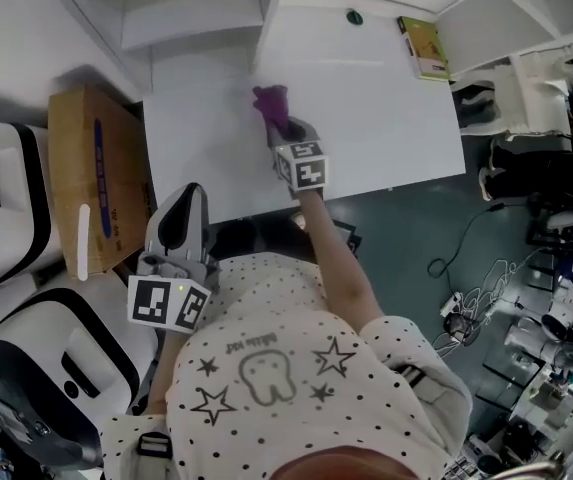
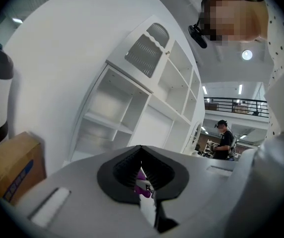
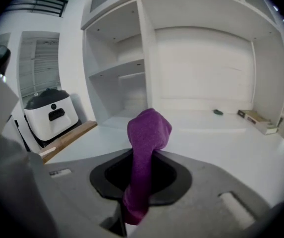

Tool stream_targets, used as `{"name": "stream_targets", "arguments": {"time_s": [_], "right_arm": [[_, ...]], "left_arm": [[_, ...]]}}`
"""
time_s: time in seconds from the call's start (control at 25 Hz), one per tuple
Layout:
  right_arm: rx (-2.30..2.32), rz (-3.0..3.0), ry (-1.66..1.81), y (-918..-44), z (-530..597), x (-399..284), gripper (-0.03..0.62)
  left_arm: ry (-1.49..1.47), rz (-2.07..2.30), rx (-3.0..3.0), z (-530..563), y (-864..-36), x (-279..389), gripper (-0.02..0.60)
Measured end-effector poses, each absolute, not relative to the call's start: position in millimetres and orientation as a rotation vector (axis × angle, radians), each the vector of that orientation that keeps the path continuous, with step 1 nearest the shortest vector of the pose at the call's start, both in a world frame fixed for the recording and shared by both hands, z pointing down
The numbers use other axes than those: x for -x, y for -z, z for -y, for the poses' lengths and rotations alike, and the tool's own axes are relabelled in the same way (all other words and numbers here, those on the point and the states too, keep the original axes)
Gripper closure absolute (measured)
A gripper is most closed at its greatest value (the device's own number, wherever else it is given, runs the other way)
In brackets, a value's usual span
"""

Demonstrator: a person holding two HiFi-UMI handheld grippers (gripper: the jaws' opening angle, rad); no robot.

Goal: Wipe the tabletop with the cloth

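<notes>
A purple cloth (image 1: 270, 101) rests on the white tabletop (image 1: 386, 118) a little left of its middle. My right gripper (image 1: 279, 125) is shut on it from the near side. In the right gripper view the cloth (image 3: 148, 131) stands up out of the jaws as a bunched fold, its tail hanging down between them, with the tabletop (image 3: 221, 143) beyond. My left gripper (image 1: 190, 192) hovers at the table's near left edge, jaws pressed together with nothing in them. In the left gripper view only a sliver of the cloth (image 2: 142, 180) shows past the left gripper (image 2: 141, 155).
A cardboard box (image 1: 94, 173) stands just left of the table, with white machines (image 1: 6, 208) beyond it. A thin book (image 1: 424, 46) and a small dark object (image 1: 354, 16) lie near the table's far edge. White shelves (image 3: 196, 58) rise behind. Cables cover the floor at the right.
</notes>
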State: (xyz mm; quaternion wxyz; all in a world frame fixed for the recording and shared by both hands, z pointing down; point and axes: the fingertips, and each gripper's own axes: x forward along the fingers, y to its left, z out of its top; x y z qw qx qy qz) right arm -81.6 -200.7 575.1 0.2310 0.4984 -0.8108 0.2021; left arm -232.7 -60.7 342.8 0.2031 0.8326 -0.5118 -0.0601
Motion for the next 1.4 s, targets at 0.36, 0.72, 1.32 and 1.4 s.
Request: {"name": "stream_targets", "arguments": {"time_s": [0.36,0.72,1.32,1.4], "right_arm": [[-1.517,2.005,-0.654,-607,195,-29,0.530],[-1.578,1.889,-0.653,-625,204,-90,0.530],[-1.520,1.962,-0.762,-637,218,-112,0.530],[-1.499,1.959,-0.743,-637,220,-111,0.530]], "left_arm": [[0.155,1.378,-2.363,66,-340,208,0.586],[0.127,1.412,-2.354,63,-339,208,0.586],[0.096,1.491,-2.381,51,-322,182,0.586],[0.085,1.492,-2.407,48,-316,174,0.586]]}}
